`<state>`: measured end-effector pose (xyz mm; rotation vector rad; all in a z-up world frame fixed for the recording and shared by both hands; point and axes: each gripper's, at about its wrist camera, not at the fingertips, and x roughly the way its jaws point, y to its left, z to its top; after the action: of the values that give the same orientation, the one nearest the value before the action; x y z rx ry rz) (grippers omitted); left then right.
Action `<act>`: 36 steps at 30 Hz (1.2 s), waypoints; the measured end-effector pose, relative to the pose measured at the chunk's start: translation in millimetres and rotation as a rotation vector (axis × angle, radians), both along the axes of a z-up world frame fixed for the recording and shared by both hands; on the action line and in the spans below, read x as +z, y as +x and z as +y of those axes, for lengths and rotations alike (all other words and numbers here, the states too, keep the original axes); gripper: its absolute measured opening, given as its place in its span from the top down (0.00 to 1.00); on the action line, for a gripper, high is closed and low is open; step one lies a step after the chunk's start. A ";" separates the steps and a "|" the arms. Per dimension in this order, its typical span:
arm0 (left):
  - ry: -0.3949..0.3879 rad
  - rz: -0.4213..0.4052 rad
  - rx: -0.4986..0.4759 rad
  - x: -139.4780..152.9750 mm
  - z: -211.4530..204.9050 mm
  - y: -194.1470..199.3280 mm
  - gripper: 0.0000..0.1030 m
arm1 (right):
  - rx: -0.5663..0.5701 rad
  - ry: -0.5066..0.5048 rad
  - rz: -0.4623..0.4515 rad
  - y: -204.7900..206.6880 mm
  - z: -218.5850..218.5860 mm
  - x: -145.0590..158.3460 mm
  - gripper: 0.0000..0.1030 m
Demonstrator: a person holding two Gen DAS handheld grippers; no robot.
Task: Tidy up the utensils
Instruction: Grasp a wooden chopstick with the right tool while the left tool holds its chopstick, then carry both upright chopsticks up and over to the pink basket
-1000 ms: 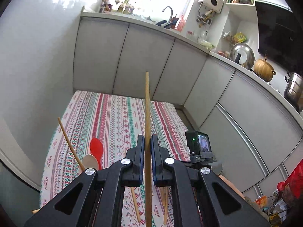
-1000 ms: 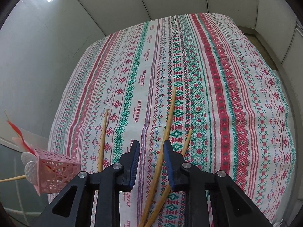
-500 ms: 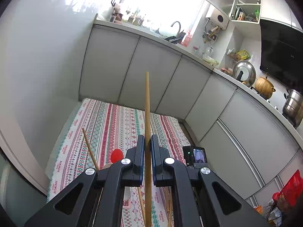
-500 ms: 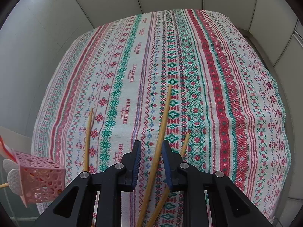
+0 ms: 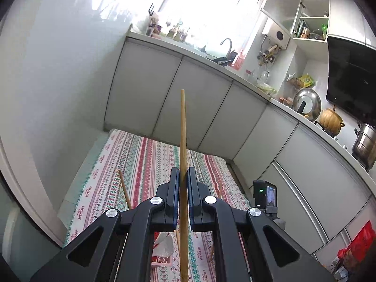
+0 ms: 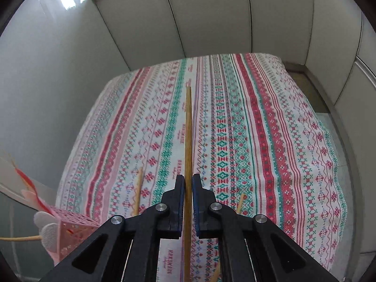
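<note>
Both grippers clamped on a chopstick each: left gripper (image 5: 181, 178), chopstick (image 5: 182, 127); right gripper (image 6: 188, 185) just closed on its stick (image 6: 188, 129). Pink holder (image 6: 72, 230) lower left; approach it tip-first, keep grip firm.

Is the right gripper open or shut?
Shut: the right gripper has just closed, pads pinching a chopstick above the cloth.

Holder (image 6: 70, 232) left of chopsticks (image 6: 137, 195) on tablecloth (image 6: 270, 141)
</note>
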<state>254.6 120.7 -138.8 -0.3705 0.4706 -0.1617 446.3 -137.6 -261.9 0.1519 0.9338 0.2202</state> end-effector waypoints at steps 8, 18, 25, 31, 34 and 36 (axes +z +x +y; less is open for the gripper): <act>-0.021 -0.036 0.037 -7.7 7.1 0.9 0.94 | 0.001 0.101 -0.175 -23.6 2.8 44.1 0.94; -0.016 -0.064 0.074 -18.1 10.6 8.0 0.94 | -0.002 0.105 -0.448 -68.7 19.6 103.2 0.94; -0.020 -0.087 0.104 -23.8 12.4 14.0 0.94 | 0.014 0.095 -0.578 -93.1 28.7 132.0 0.94; -0.058 -0.097 0.123 -33.0 17.3 21.4 0.94 | 0.043 0.085 -0.614 -104.3 35.9 143.3 0.94; -0.083 -0.103 0.137 -40.9 23.2 26.7 0.94 | 0.046 0.096 -0.621 -106.7 33.5 146.8 0.94; -0.097 -0.099 0.145 -47.2 26.1 30.5 0.94 | 0.052 0.108 -0.622 -108.7 32.6 148.7 0.94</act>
<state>285.1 146.8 -186.0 -0.4877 0.3377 -0.0615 337.6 -105.0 -113.2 0.1462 0.3078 0.3420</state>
